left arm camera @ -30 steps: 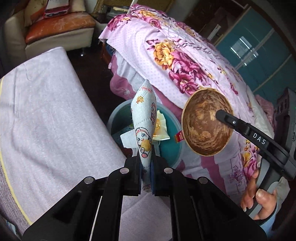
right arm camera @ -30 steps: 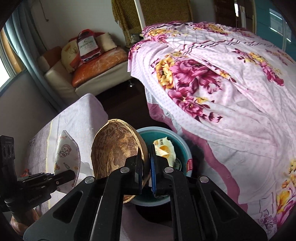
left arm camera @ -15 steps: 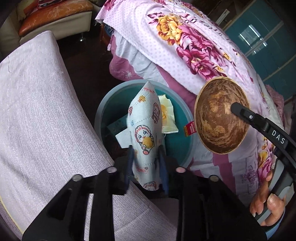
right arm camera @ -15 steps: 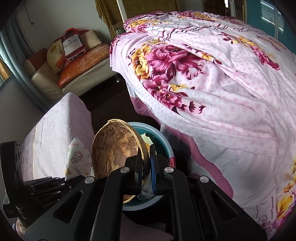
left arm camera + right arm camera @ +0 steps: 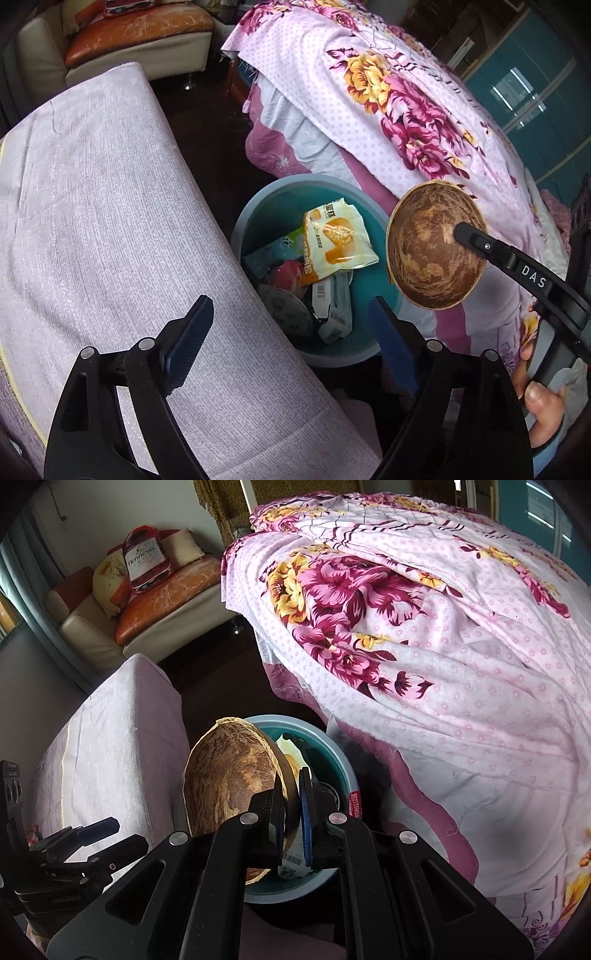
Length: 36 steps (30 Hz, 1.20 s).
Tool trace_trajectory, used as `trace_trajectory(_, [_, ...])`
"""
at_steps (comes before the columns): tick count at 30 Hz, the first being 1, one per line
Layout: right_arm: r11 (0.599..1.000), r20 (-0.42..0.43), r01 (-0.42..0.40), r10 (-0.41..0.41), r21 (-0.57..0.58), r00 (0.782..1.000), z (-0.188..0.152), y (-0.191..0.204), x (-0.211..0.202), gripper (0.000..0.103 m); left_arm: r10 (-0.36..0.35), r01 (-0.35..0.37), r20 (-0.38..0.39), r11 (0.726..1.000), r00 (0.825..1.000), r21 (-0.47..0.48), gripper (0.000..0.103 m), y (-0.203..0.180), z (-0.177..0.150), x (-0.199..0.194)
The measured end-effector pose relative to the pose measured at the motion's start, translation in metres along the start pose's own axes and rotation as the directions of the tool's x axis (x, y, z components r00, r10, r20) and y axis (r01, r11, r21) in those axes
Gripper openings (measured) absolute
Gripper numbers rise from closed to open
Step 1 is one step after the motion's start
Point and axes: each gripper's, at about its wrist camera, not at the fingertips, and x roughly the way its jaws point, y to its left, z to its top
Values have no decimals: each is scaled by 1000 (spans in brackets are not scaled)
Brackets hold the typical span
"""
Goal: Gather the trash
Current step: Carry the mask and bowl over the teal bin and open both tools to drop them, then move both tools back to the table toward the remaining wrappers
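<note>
1. Now the left gripper (image 5: 291, 325) is spread wide over the bin (image 5: 258, 218), and nothing is held between its fingers (image 5: 192, 332).
2. The coconut shell (image 5: 229, 775) is clamped by its rim in the right gripper (image 5: 291, 805), just beside the bin.
3. The bin's contents are partly hidden; a snack wrapper (image 5: 336, 240) lies uppermost.
4. The cartoon-printed mask held a second ago is no longer gripped.
</note>
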Motion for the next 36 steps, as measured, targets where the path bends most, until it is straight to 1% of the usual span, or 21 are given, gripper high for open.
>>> trace_trajectory(2, [1000, -11, -1, 1, -5, 1000, 0, 3, 4, 12, 4, -4, 7, 1000, 1000, 2, 88, 2, -2, -3])
trace_trajectory(5, [1000, -33, 0, -1, -17, 999, -1, 9, 11, 15, 13, -13, 12, 1000, 1000, 7, 89, 3, -5, -7])
trace_trajectory(9, [999, -61, -19, 18, -29, 998, -2, 18, 19, 16, 13, -13, 19, 1000, 1000, 2, 89, 8, -10, -14])
trace_trajectory(11, [999, -61, -26, 25, -25, 998, -1, 21, 21, 19, 13, -13, 21, 1000, 1000, -2, 89, 13, -11, -17])
trace_trajectory(12, [999, -61, -26, 25, -25, 998, -1, 21, 21, 23, 14, -14, 23, 1000, 1000, -5, 89, 15, -12, -18])
trace_trajectory(14, [999, -53, -30, 29, -25, 998, 0, 25, 20, 49, 12, -12, 24, 1000, 1000, -13, 89, 18, -13, -20])
trace_trajectory(17, [999, -38, -20, 18, -32, 999, 0, 29, 16, 57, 8, -7, 26, 1000, 1000, -29, 90, 24, -15, -23])
trace_trajectory(18, [999, -38, -19, 18, -30, 999, 0, 30, 14, 61, 7, -6, 27, 999, 1000, -33, 90, 26, -16, -24])
trace_trajectory(19, [1000, -33, -13, 13, -28, 999, 0, 31, 12, 69, 5, -4, 27, 999, 1000, -39, 90, 28, -17, -26])
trace_trajectory(20, [1000, -30, -10, 9, -30, 1000, 1, 32, 11, 71, 3, -2, 27, 999, 1000, -43, 90, 29, -18, -26])
trace_trajectory(24, [999, -43, -12, 10, -33, 999, 1, 36, 8, 76, 2, 0, 27, 998, 1000, -58, 90, 35, -23, -31])
trace_trajectory(29, [999, -60, -8, 5, -46, 998, -5, 46, 1, 76, -6, 9, 36, 997, 999, -74, 91, 42, -29, -41])
trace_trajectory(36, [997, -52, -7, 3, -77, 999, -12, 65, -17, 78, -21, 27, 67, 995, 998, -95, 93, 50, -39, -61])
